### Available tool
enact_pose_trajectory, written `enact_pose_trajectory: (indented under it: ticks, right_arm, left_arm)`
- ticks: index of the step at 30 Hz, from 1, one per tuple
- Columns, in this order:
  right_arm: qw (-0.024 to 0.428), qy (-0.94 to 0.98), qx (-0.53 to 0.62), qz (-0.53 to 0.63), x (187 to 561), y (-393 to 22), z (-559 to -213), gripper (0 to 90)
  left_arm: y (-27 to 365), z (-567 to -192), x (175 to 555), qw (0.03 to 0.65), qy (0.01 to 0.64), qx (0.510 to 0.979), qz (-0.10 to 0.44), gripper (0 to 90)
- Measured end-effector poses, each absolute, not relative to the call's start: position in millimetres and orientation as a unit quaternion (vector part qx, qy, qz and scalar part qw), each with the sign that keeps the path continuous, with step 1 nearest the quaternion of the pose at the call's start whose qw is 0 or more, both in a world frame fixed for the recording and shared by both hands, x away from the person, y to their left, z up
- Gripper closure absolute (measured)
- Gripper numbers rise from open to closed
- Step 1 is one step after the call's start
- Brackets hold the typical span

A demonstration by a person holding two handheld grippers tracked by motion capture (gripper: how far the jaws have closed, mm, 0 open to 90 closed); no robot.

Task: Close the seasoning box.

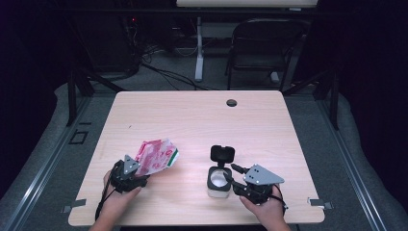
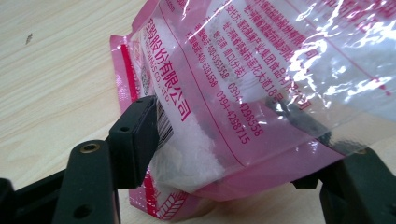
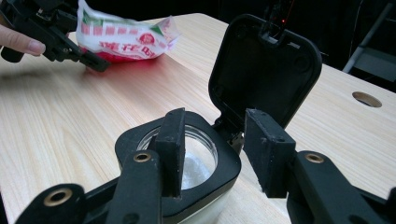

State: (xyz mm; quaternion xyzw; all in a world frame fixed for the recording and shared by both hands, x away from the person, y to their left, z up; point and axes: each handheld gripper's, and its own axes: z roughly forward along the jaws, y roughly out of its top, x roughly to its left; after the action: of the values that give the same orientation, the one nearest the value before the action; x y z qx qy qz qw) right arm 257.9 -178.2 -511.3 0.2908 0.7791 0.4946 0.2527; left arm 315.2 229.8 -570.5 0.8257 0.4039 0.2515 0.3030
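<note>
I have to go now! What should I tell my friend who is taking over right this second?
Left gripper: open, jaws either side of the pink bag of white grains, which lies on the table.
Right gripper: one jaw inside the jar mouth, one outside, holding its black rim.
Done: the jar's flip lid stands open, and something white is already inside.
Left: probably close the lid, if filling is finished.

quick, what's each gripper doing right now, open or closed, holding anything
Left gripper: open, the pink bag sits loosely between its jaws.
Right gripper: closed on the jar's black rim.
</note>
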Motion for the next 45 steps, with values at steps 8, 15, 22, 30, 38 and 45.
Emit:
enact_pose_trajectory:
  ticks: [8, 15, 22, 30, 38, 45]
  right_arm:
    - [0.253, 0.779, 0.291, 0.495, 258, -179, -511, 58.6]
    - [0.253, 0.777, 0.292, 0.497, 258, -180, -511, 58.3]
    - [0.253, 0.777, 0.293, 0.497, 258, -180, -511, 58.0]
    - [0.253, 0.776, 0.295, 0.496, 258, -180, -511, 57.5]
    - [0.250, 0.773, 0.305, 0.497, 261, -183, -511, 55.9]
    - [0.251, 0.769, 0.309, 0.500, 263, -183, -511, 53.6]
  left_arm:
    - [222, -573, 310, 0.282, 0.387, 0.837, 0.264, 34.0]
    - [212, -570, 304, 0.261, 0.359, 0.852, 0.277, 34.2]
    - [210, -561, 296, 0.268, 0.348, 0.860, 0.261, 34.6]
    - [214, -556, 288, 0.285, 0.346, 0.858, 0.251, 34.9]
    - [216, -551, 277, 0.306, 0.349, 0.852, 0.241, 35.3]
    - [216, -551, 274, 0.313, 0.350, 0.851, 0.235, 35.4]
